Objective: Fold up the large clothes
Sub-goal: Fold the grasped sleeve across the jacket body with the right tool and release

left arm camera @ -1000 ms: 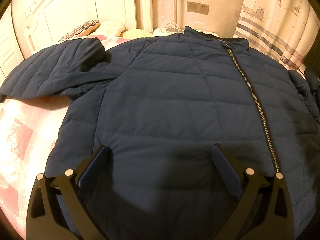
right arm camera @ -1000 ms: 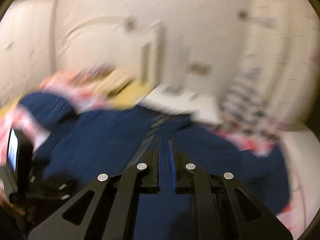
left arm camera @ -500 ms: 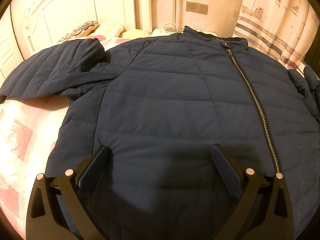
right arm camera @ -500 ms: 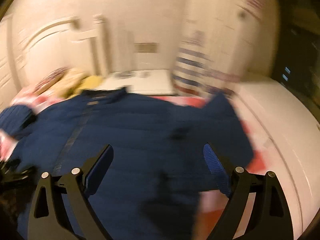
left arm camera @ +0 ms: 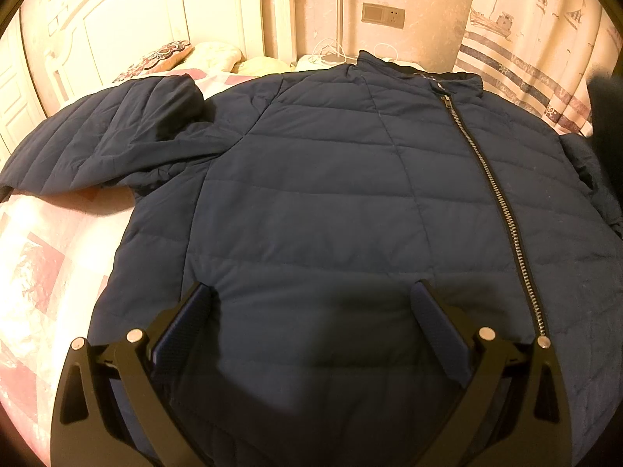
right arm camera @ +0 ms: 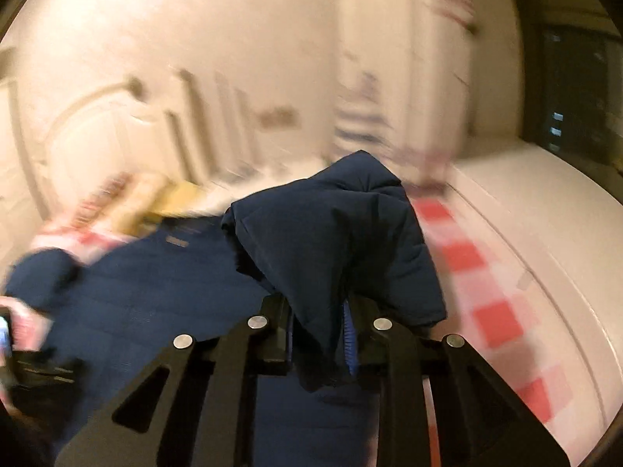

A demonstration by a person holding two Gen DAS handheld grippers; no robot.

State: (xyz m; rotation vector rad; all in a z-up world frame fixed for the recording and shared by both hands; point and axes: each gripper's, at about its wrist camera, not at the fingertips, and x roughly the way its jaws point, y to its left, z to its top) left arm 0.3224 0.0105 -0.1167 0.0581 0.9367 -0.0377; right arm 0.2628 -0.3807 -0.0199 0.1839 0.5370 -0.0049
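Now, jacket [left arm camera: 311, 202]: navy quilted puffer, spread front-up across the pink-and-white checked bedspread [left arm camera: 43, 257], filling the centre of the left wrist view; collar toward the top of the frame.
Zipper [left arm camera: 494, 194]: metal teeth, closed, running from the collar down the right half of the frame.
Left-frame sleeve [left arm camera: 97, 132]: stretched out toward the left edge, lying flat on the bedspread.
Other sleeve [right arm camera: 335, 233]: bunched and lifted in the centre of the right wrist view, raised above the jacket body.
Left gripper [left arm camera: 311, 311]: low centre of its frame, jaws spread wide, poised over the lower part of the jacket; nothing pinched between the pads.
Right gripper [right arm camera: 317, 334]: jaws just closed, now pinching the sleeve's fabric, folds hanging down between the fingers.
Headboard [left arm camera: 163, 11]: cream panels, upper left of the left wrist view.
Pillow [left arm camera: 155, 58]: floral pattern, upper left, beyond the flat sleeve.
Curtain [left arm camera: 525, 39]: ship print with stripes, upper right.
Wall socket [left arm camera: 383, 15]: top centre.
Right wrist view: background blurred.
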